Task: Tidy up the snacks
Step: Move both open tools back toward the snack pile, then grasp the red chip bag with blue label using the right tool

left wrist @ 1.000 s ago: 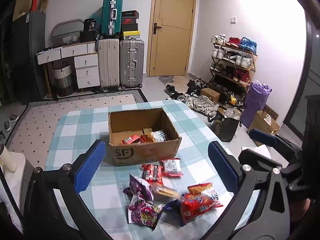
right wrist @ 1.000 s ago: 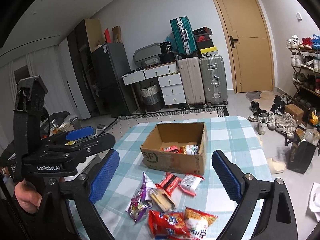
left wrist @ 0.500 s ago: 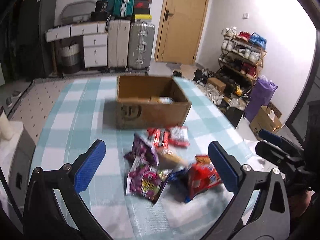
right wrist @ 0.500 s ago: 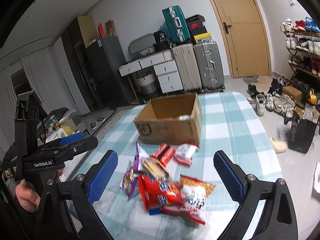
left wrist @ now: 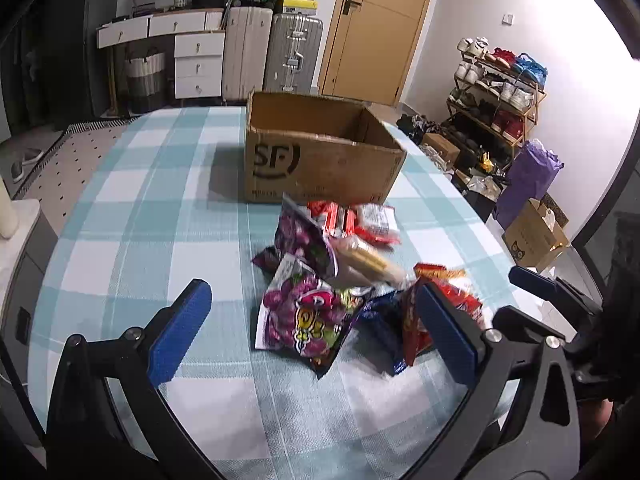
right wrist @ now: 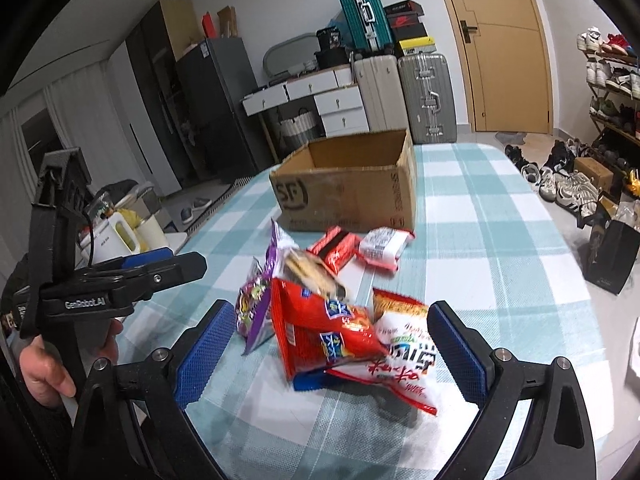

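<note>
A brown cardboard box (left wrist: 320,152) (right wrist: 348,184) stands open on the checked tablecloth. In front of it lies a heap of snack packets: a purple bag (left wrist: 308,316) (right wrist: 256,304), a red bag (right wrist: 324,332), a white and red packet (right wrist: 404,356), a cracker pack (left wrist: 368,258) and small red packets (left wrist: 356,220) (right wrist: 360,248). My left gripper (left wrist: 316,322) is open low over the purple bag. My right gripper (right wrist: 330,342) is open, straddling the red bag without touching it. The left gripper also shows at the left of the right wrist view, held by a hand (right wrist: 52,364).
The table (left wrist: 132,216) is round-edged with a blue and white cloth. Suitcases (left wrist: 272,52), a white drawer unit (left wrist: 192,60), a door and a shoe rack (left wrist: 496,92) stand beyond it. Shoes and a dark bag (right wrist: 608,248) lie on the floor at right.
Both grippers have dropped lower and moved forward toward the snack heap, which now looks larger between the fingers. Both stay open. The box's inside is now hidden by its front wall.
</note>
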`<action>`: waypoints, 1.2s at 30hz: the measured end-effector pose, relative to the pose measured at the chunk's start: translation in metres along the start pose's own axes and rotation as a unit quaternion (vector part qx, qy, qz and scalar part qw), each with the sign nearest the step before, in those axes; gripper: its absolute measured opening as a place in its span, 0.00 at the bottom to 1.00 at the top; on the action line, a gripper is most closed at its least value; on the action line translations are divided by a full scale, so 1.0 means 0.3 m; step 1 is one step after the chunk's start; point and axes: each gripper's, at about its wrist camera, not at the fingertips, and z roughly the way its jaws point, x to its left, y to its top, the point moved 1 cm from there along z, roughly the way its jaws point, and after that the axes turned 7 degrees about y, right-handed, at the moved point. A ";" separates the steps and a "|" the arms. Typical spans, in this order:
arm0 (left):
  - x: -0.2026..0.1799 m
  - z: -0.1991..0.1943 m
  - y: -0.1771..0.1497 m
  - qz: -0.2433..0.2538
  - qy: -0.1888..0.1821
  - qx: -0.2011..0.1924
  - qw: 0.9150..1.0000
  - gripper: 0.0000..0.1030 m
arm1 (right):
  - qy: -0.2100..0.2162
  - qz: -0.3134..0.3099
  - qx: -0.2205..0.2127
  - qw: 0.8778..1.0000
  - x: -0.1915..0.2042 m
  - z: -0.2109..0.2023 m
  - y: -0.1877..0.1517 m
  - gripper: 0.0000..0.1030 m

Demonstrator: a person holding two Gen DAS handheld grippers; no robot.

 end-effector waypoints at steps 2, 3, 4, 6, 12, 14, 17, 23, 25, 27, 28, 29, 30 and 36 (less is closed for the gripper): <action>-0.004 0.017 -0.017 0.003 -0.002 0.006 1.000 0.99 | 0.001 0.000 0.006 1.000 -0.005 0.029 -0.013 0.95; -0.002 0.027 -0.026 0.005 -0.001 0.009 1.000 0.99 | 0.001 0.001 0.010 1.000 -0.006 0.040 -0.016 0.95; -0.002 0.041 -0.035 0.007 0.002 0.012 1.000 0.99 | 0.001 0.001 0.013 1.000 -0.009 0.053 -0.019 0.95; 0.001 0.056 -0.047 0.010 0.000 0.017 1.000 0.99 | 0.002 0.004 0.019 1.000 -0.018 0.079 -0.023 0.95; 0.043 0.094 -0.076 -0.004 -0.005 0.029 1.000 0.99 | 0.007 0.004 0.035 0.999 -0.044 0.152 -0.026 0.95; 0.058 0.109 -0.084 -0.009 -0.003 0.035 0.999 0.99 | 0.007 0.002 0.043 0.999 -0.051 0.183 -0.024 0.95; 0.078 0.129 -0.089 -0.011 -0.001 0.040 0.999 0.99 | 0.002 -0.002 0.054 0.999 -0.051 0.217 -0.025 0.95; 0.118 0.152 -0.095 -0.023 0.001 0.047 0.999 0.99 | -0.011 -0.044 0.058 0.997 -0.015 0.244 -0.038 0.84; 0.127 0.160 -0.097 -0.026 0.003 0.050 0.998 0.99 | -0.014 -0.058 0.061 0.996 0.003 0.249 -0.045 0.80; 0.135 0.159 -0.100 -0.028 0.003 0.051 0.998 0.99 | -0.015 -0.070 0.063 0.995 0.016 0.255 -0.053 0.75; 0.136 0.157 -0.100 -0.028 0.004 0.050 0.998 0.99 | -0.014 -0.075 0.064 0.995 0.021 0.259 -0.054 0.72; 0.137 0.150 -0.106 -0.028 0.005 0.050 0.998 0.99 | -0.014 -0.076 0.066 0.995 0.024 0.262 -0.058 0.68; 0.139 0.149 -0.106 -0.029 0.005 0.050 0.998 0.99 | -0.016 -0.078 0.067 0.995 0.025 0.265 -0.061 0.66; 0.155 0.145 -0.114 -0.034 0.006 0.051 0.998 0.99 | -0.001 -0.056 0.067 0.996 -0.002 0.265 -0.063 0.49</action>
